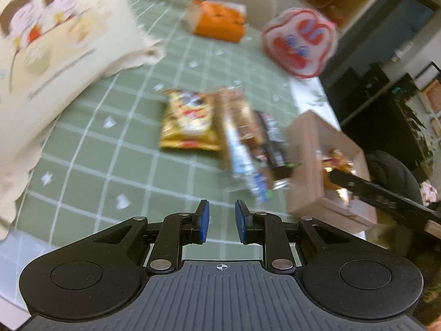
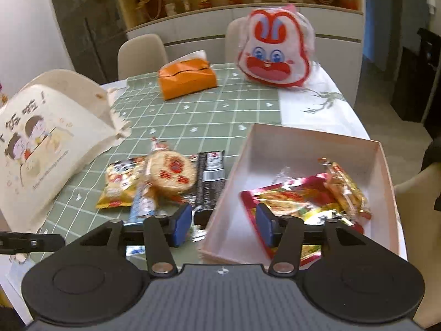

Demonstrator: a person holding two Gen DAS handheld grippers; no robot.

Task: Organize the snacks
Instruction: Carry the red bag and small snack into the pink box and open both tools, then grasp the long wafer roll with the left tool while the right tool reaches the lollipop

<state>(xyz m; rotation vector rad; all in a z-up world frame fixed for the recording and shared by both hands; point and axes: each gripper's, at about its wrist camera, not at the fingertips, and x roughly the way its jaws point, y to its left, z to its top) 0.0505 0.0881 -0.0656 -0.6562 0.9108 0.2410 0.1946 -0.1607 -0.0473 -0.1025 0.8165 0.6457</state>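
Loose snacks lie on the green checked tablecloth (image 2: pixel 193 115): a yellow packet (image 2: pixel 118 187), a round rice cracker (image 2: pixel 172 173), a dark bar (image 2: pixel 210 176) and a blue-white packet (image 2: pixel 143 204). The open pale pink box (image 2: pixel 303 138) to their right holds a red-and-yellow packet (image 2: pixel 289 201) and a golden packet (image 2: pixel 344 184). My right gripper (image 2: pixel 223 223) is open, its jaws either side of the box's near left wall without pressing on it. My left gripper (image 1: pixel 222 220) hovers open and empty over the cloth, short of the yellow packet (image 1: pixel 190 118) and the long packets (image 1: pixel 237 138).
A cream cartoon tote bag (image 2: pixel 49 138) slumps on the left. An orange tissue pack (image 2: pixel 187 78) and a red-and-white rabbit-face bag (image 2: pixel 275 55) sit at the far end. Chairs (image 2: pixel 140 55) stand behind. The table edge runs just right of the box (image 1: pixel 303 165).
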